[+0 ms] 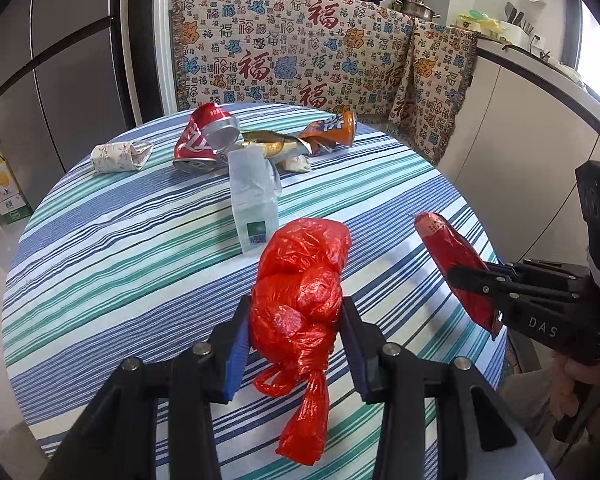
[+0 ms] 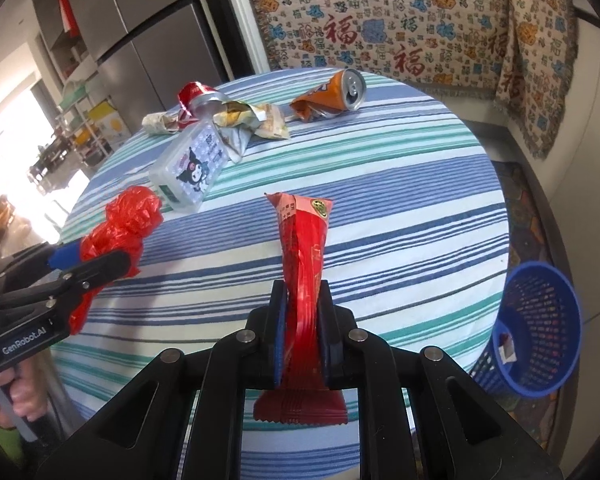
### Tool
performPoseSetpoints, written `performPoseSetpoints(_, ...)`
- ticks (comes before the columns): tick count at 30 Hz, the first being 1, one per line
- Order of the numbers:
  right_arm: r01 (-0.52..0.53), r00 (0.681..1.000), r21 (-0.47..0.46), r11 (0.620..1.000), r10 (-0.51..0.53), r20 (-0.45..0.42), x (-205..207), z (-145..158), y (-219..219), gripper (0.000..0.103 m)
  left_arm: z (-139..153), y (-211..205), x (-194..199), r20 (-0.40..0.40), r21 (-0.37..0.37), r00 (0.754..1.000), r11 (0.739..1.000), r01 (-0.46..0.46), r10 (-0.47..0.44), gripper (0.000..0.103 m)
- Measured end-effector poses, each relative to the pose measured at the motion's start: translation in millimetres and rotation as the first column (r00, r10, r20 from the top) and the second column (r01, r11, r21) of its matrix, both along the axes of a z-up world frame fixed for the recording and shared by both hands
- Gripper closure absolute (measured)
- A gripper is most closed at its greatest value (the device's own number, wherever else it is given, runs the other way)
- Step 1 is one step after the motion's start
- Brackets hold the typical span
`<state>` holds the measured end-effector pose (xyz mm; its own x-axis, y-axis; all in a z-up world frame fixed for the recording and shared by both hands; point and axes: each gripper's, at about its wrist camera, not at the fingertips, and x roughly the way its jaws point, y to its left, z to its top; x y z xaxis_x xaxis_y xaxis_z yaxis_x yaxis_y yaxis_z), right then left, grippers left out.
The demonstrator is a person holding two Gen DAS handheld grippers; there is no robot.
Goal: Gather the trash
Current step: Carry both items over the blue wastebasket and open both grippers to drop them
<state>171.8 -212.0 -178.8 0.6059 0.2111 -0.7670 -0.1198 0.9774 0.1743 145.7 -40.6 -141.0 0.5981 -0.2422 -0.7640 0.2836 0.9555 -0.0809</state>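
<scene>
My left gripper (image 1: 296, 304) is shut on a knotted red plastic bag (image 1: 300, 280), held above the striped round table (image 1: 120, 248); the bag's tail hangs below the blue pads. In the right wrist view that bag (image 2: 128, 216) and the left gripper (image 2: 100, 260) sit at the left. A long red snack wrapper (image 2: 304, 236) stands upright in my right gripper (image 2: 301, 286), which is shut on it. From the left wrist, the right gripper (image 1: 460, 276) and its wrapper (image 1: 444, 244) are at the right edge of the table.
Farther back on the table lie a crushed red can (image 1: 204, 136), a crushed orange can (image 2: 332, 96), crumpled wrappers (image 2: 252, 120), a rolled paper piece (image 1: 120, 156) and a clear plastic box (image 2: 192, 168). A blue mesh basket (image 2: 540, 320) stands on the floor to the right of the table.
</scene>
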Motion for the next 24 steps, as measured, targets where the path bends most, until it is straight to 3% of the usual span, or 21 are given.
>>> performPoseSetpoints(3, -0.026, 0.999, -0.032, 0.999, 0.025, -0.043, 10.4, -9.5, 6.5, 0.081, -13.6, -1.7, 3.5, -0.023, 0.029, 1.0, 1.0, 0.006, -0.005, 0.06)
performPoseSetpoints(5, -0.048, 0.997, -0.048, 0.998, 0.044, -0.068, 13.4, -12.7, 8.9, 0.059, -22.6, -0.8, 5.2, -0.048, 0.032, 0.999, 0.999, 0.01, -0.008, 0.059)
performPoseSetpoints(7, -0.067, 0.995, -0.067, 0.995, 0.062, -0.077, 13.1, -10.5, 9.4, 0.05, -28.1, 1.2, 6.9, -0.074, 0.025, 0.997, 1.0, 0.01, -0.008, 0.057)
performPoseSetpoints(10, -0.101, 0.991, -0.087, 0.991, 0.093, -0.097, 14.6, -3.8, 9.9, 0.042, -28.9, 3.9, 8.4, -0.084, 0.012, 0.996, 1.0, 0.014, -0.013, 0.05)
performPoseSetpoints(13, -0.142, 0.983, -0.096, 0.985, 0.129, -0.128, 20.6, -2.7, 13.4, 0.042, -26.3, 3.0, 9.2, -0.09, 0.004, 0.995, 0.999, 0.035, -0.034, 0.045)
performPoseSetpoints(15, -0.167, 0.978, -0.098, 0.981, 0.152, -0.143, 26.1, -2.7, 18.0, 0.045, -24.8, 2.1, 9.2, -0.091, 0.005, 0.995, 0.999, 0.047, -0.047, 0.045)
performPoseSetpoints(17, -0.182, 0.974, -0.126, 0.975, 0.161, -0.161, 31.2, -4.4, 22.6, 0.091, -24.0, 0.3, 9.8, -0.089, 0.014, 0.995, 0.998, 0.055, -0.054, 0.045)
performPoseSetpoints(19, -0.187, 0.974, -0.132, 0.973, 0.167, -0.15, 31.9, -1.8, 23.0, 0.093, -23.1, 0.2, 11.3, -0.091, 0.018, 0.994, 0.998, 0.057, -0.055, 0.06)
performPoseSetpoints(24, -0.122, 0.989, -0.026, 0.992, 0.12, -0.091, 23.6, 15.3, -2.3, 0.094, -11.6, -3.0, 10.8, -0.079, -0.022, 0.995, 0.998, 0.057, -0.059, 0.061)
